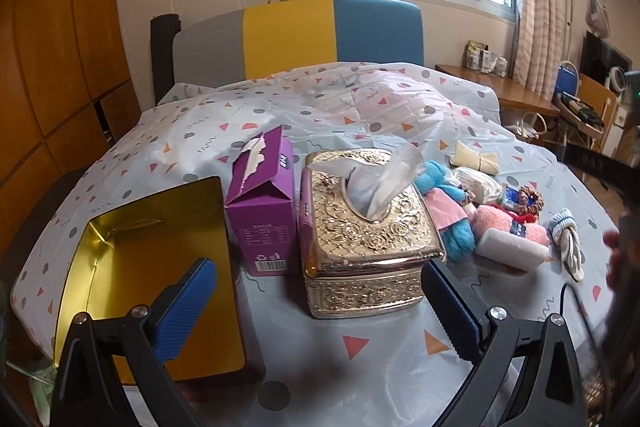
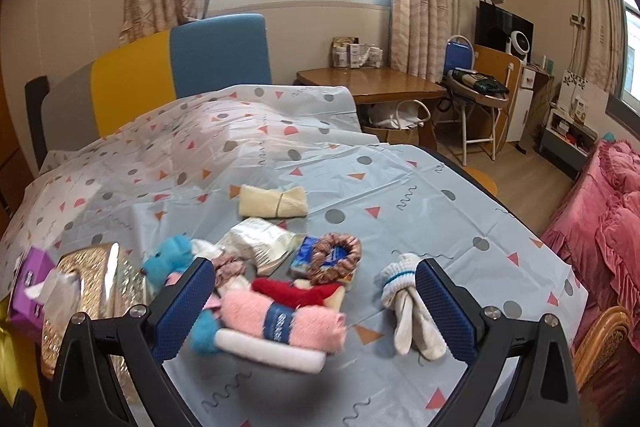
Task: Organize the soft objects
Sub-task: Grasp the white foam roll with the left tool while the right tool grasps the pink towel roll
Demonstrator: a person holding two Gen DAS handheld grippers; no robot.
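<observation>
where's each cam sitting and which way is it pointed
Left wrist: on the left gripper, facing the gold tissue box, purple tissue box and open tin; its open jaws show, plus a hand at right.
Right wrist: on the right gripper, facing the pink sock roll and white sock; open jaws show.
Shared: gold tissue box, pink sock roll, white sock.

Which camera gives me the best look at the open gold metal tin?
The left wrist view: the open gold metal tin lies at lower left beside the purple tissue box, its shiny interior exposed. The right wrist view shows at most a yellow sliver at its left edge.
</observation>
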